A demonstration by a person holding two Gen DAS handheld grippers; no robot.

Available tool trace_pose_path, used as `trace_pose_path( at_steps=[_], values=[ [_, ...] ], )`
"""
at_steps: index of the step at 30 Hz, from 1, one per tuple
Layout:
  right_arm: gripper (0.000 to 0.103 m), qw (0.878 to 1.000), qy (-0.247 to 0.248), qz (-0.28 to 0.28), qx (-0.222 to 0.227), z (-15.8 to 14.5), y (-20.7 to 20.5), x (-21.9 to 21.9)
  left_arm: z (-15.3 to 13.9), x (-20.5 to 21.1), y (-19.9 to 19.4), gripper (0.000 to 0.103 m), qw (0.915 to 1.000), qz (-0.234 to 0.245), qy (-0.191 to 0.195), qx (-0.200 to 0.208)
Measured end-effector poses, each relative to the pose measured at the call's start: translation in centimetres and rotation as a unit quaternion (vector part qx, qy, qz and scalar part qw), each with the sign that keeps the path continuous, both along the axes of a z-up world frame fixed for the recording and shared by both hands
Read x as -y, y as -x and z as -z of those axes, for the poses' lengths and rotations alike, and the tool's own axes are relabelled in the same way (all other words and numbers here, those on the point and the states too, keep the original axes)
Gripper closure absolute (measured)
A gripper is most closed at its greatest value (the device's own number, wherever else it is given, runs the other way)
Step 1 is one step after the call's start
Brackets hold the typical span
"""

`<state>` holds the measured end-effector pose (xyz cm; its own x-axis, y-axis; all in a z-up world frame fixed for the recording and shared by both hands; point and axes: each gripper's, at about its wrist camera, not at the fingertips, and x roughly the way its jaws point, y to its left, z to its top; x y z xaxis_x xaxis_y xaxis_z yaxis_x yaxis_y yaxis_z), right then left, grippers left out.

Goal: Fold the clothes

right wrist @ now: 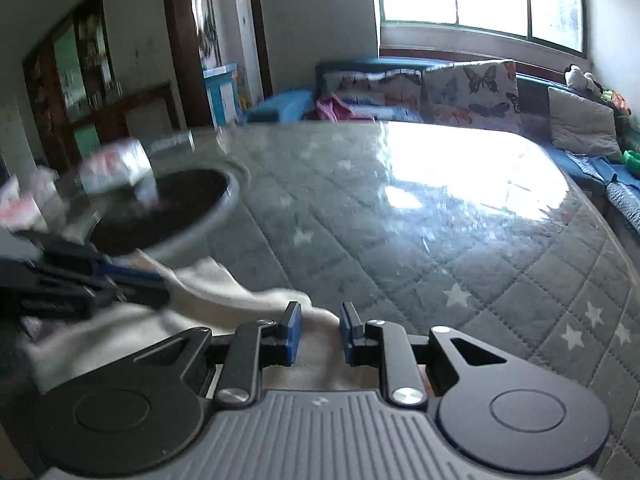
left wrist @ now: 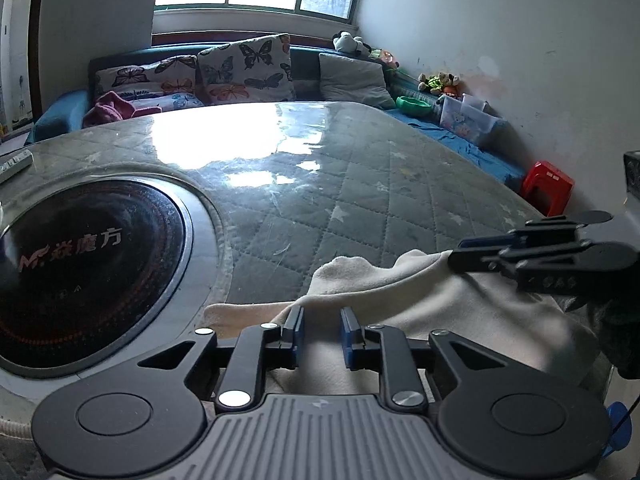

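Blue-padded fingers [left wrist: 295,330] of the left gripper [left wrist: 321,330] stand spread, soft cream fleece garment [left wrist: 440,304] bunched between and beneath them. The right gripper [right wrist: 320,330] likewise stands parted over the same cloth's rumpled edge. The garment lies on the desk [left wrist: 360,184], quilted grey, star-printed, under glossy plastic, beside a round black heater plate [left wrist: 88,264].

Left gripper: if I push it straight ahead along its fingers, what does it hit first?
The left gripper is open over the cream garment. It would likely meet that cloth's raised fold first, just beyond the fingertips, then the bare quilted table cover. Depth is uncertain.
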<state>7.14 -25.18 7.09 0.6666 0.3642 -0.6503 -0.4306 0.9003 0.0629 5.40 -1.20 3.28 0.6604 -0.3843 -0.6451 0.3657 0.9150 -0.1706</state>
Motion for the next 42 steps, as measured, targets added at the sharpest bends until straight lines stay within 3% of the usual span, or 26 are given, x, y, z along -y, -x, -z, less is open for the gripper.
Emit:
trace_pose_path(
  at_steps=[5,15,18,27,33,42],
  values=[
    [0.084,1.000,-0.010,0.014,0.018,-1.1,1.1,1.1,-0.2,-0.4,0.3,0.081,1.0000,-0.004,0.000,0.001],
    [0.090,0.999,0.026,0.029,0.005,-0.2,2.8,3.1,-2.0,1.6,2.2,0.081,0.9993,0.017,-0.006,0.034],
    [0.089,0.999,0.017,0.035,0.009,-0.7,3.2,3.7,-2.5,2.1,2.9,0.081,0.9989,0.023,-0.005,0.039],
    [0.089,0.997,0.039,-0.045,0.039,-3.2,8.1,1.6,-2.4,2.7,6.7,0.080,0.9980,0.049,-0.003,0.039],
    [0.089,0.997,0.047,-0.051,0.040,-2.0,10.5,1.4,-1.6,2.5,8.3,0.080,0.9980,0.053,-0.006,0.036],
    [0.091,0.999,0.024,-0.016,0.033,-0.8,11.3,3.0,-0.3,2.2,8.4,0.080,0.9987,0.040,-0.015,0.028]
  ],
)
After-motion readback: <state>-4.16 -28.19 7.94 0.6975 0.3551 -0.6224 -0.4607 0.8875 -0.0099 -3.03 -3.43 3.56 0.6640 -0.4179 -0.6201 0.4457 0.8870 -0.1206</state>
